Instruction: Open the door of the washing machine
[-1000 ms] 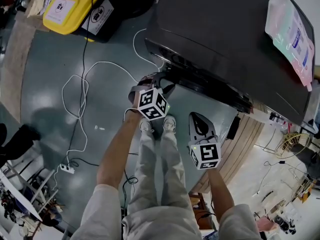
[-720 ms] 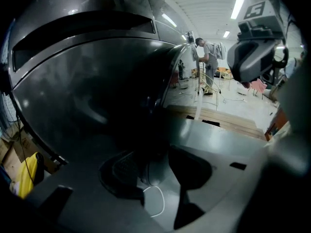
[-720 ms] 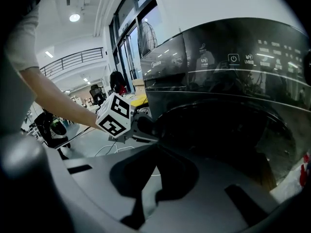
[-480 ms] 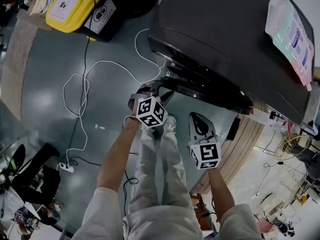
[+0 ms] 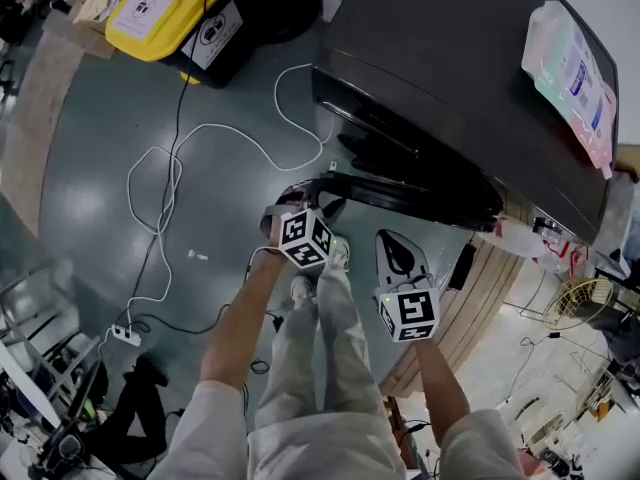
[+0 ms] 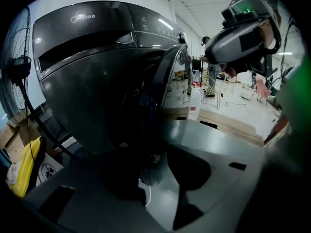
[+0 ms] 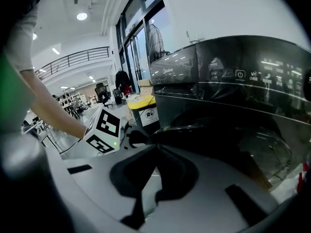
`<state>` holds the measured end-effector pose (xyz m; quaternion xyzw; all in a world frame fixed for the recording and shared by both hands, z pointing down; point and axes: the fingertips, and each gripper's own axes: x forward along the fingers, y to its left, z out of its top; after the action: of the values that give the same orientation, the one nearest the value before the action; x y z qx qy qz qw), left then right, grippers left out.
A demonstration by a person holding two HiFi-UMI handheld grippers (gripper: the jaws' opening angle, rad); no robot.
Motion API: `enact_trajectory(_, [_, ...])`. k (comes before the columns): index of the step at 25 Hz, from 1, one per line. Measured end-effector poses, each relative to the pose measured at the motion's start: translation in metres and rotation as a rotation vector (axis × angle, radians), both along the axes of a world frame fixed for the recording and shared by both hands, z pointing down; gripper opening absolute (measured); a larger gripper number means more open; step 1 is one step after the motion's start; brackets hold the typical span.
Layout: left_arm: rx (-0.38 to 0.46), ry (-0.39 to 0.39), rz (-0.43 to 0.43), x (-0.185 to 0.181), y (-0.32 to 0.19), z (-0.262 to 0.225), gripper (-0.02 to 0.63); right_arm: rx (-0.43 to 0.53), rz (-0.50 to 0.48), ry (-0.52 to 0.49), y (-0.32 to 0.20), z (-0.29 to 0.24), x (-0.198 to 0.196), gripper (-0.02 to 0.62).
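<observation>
Nearest, the right gripper (image 5: 390, 240) is held idle in front of the person's trousers (image 5: 325, 368), short of the door. Its own view shows the jaws brought together with nothing between them, the tips pointed at the door's rim. The left gripper (image 5: 303, 193) is carried just ahead of it and to the left. Its jaws are judged to be clamped on the free edge of the door (image 5: 420, 194), since the dark rim is seen running down into them in the left gripper view.

Within the last second the door has been drawn away from the washing machine (image 5: 450, 68). A second ago it lay almost flush with the front. Half a second ago a narrow gap had appeared. Now a clear wedge of floor (image 5: 90, 168) is seen between door and cabinet, and the left gripper has been pulled back toward the person. The latch can therefore be taken as released and the swing as well begun, though the door is not yet fully open.

From above the door is seen edge-on as a long dark arc. Its long axis runs from the gripped edge on the left to the hinge side under the machine's front on the right. The wedge opens leftward and the inner face is turned toward the drum.

Farther off, a white cable (image 5: 200, 136) is looped across the floor, and a yellow bin (image 5: 165, 8) is seen beyond it.
</observation>
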<state>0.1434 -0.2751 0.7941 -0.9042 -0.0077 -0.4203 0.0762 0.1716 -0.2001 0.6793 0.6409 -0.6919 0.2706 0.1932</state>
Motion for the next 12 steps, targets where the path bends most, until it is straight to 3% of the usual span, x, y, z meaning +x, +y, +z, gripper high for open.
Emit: enact_trajectory(12, [-0.01,0.036,-0.023,-0.033,0.052,0.0,0.133,0.016,0.048,-0.011,0.049,0.001,-0.057,-0.002])
